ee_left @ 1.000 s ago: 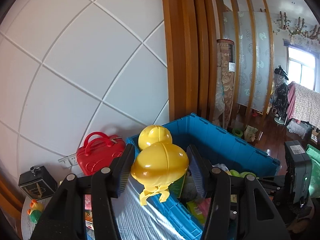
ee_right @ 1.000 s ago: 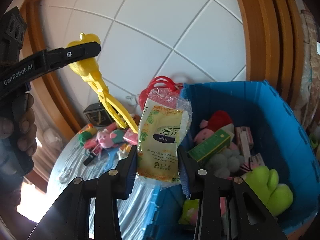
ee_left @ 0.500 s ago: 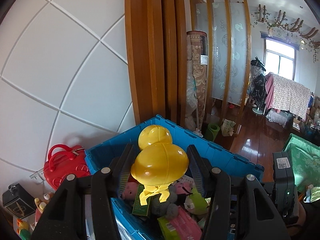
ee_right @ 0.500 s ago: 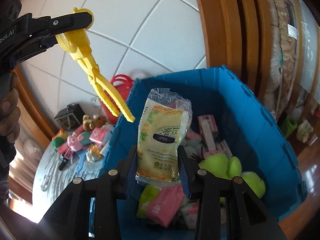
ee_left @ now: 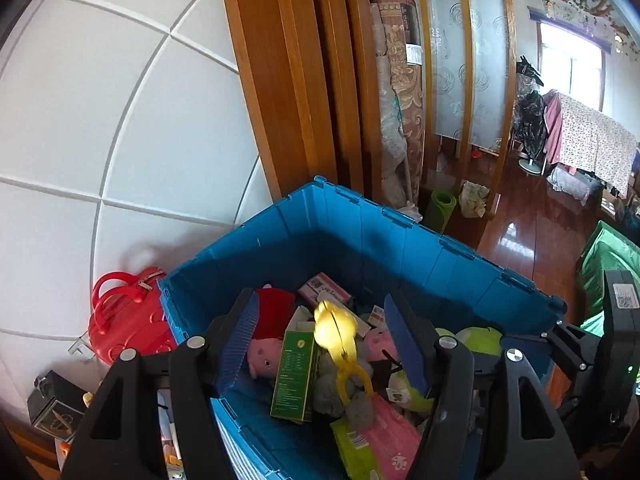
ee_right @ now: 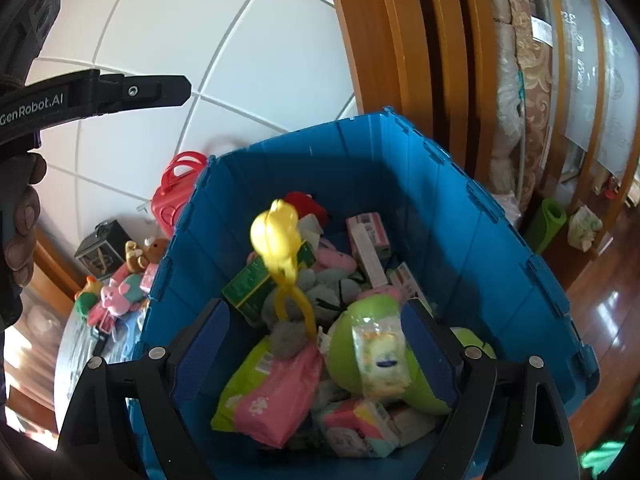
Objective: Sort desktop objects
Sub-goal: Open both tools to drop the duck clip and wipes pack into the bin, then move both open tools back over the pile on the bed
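Observation:
The blue bin lies below both grippers, full of toys and packs. My left gripper is opening; the yellow duck-head tongs hang blurred between its blue pads, touching neither, and fall toward the pile. In the right wrist view the tongs drop over the bin, below a finger of the left gripper. My right gripper is opening too. The yellow tissue pack is blurred, clear of the pads, low against a green plush.
A red toy suitcase and a black lantern box stand left of the bin by the white wall. Small plush toys lie on the round table. A hand holds the left gripper. Wooden pillars rise behind.
Both grippers swung over the bin and tipped down. Each has opened: the yellow tongs left the left pads and the tissue pack left the right pads, both dropping into the bin.

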